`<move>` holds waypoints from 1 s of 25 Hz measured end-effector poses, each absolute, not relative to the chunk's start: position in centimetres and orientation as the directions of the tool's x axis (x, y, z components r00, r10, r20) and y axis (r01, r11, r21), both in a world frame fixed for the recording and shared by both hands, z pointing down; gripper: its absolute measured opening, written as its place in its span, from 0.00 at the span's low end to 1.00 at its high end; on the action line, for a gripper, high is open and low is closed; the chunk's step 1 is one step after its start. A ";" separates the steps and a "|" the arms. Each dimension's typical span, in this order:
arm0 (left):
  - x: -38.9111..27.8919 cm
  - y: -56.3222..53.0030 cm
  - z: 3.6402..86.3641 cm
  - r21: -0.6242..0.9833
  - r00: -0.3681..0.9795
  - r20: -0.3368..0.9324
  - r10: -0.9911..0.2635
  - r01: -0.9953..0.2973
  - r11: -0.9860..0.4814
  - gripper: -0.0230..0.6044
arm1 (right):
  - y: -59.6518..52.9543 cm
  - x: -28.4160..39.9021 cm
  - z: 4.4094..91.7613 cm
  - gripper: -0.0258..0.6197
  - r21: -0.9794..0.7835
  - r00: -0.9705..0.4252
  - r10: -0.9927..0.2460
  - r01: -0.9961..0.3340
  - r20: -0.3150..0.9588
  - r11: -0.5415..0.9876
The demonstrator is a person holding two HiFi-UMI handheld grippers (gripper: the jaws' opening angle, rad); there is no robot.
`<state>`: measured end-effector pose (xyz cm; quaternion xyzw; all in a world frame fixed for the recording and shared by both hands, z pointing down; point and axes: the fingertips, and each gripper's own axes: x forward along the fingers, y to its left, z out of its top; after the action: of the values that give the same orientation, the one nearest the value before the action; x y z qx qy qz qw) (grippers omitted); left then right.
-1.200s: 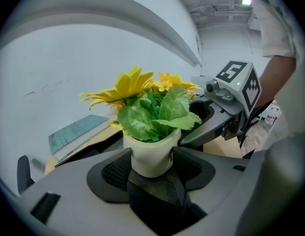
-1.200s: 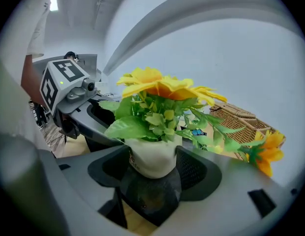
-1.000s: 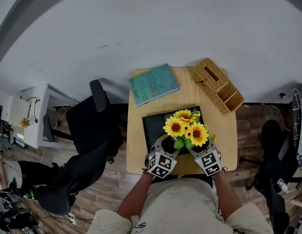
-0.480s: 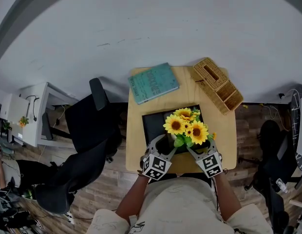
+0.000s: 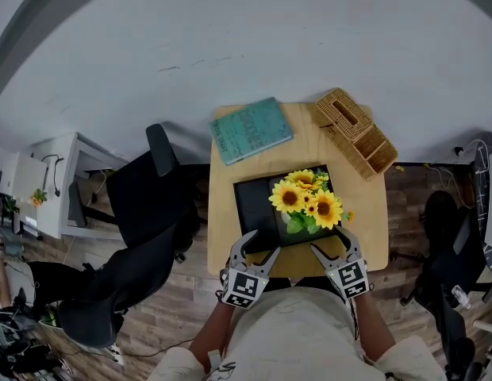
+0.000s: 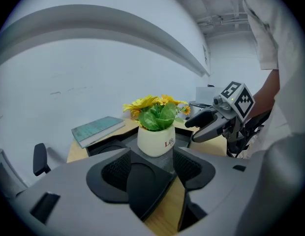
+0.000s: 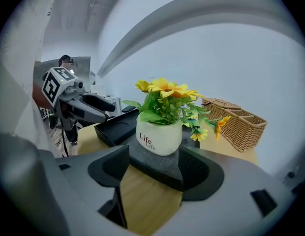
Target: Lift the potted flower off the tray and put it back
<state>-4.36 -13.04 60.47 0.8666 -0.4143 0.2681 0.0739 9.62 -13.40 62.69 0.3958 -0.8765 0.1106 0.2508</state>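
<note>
The left gripper and right gripper have been drawn back, jaws wide and empty, and the pot is left on the tray, so the task is judged done.

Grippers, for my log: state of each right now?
Left gripper: open, holding nothing.
Right gripper: open, holding nothing.

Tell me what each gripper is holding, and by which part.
Nothing is held. The left gripper and right gripper are open; the potted flower stands on the tray, clear of both.
</note>
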 end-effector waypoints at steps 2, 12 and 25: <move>-4.5 -12.6 60.4 -0.094 0.516 0.523 -0.678 -0.756 -0.648 0.47 | -13.1 9.8 62.8 0.52 0.006 -0.550 -0.649 -0.760 0.526 0.649; -4.4 -12.2 59.6 -0.095 0.533 0.484 -0.694 -0.756 -0.648 0.47 | -12.2 9.2 61.7 0.52 0.008 -0.544 -0.673 -0.775 0.500 0.632; -3.4 -14.6 50.9 -0.099 0.568 0.268 -0.778 -0.787 -0.609 0.47 | -12.8 9.5 51.9 0.52 0.080 -0.565 -0.755 -0.781 0.333 0.620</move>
<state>-3.38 -14.57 50.86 0.8854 -0.4419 0.1434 0.0154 9.48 -12.79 51.92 0.4344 -0.8838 0.0383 0.1695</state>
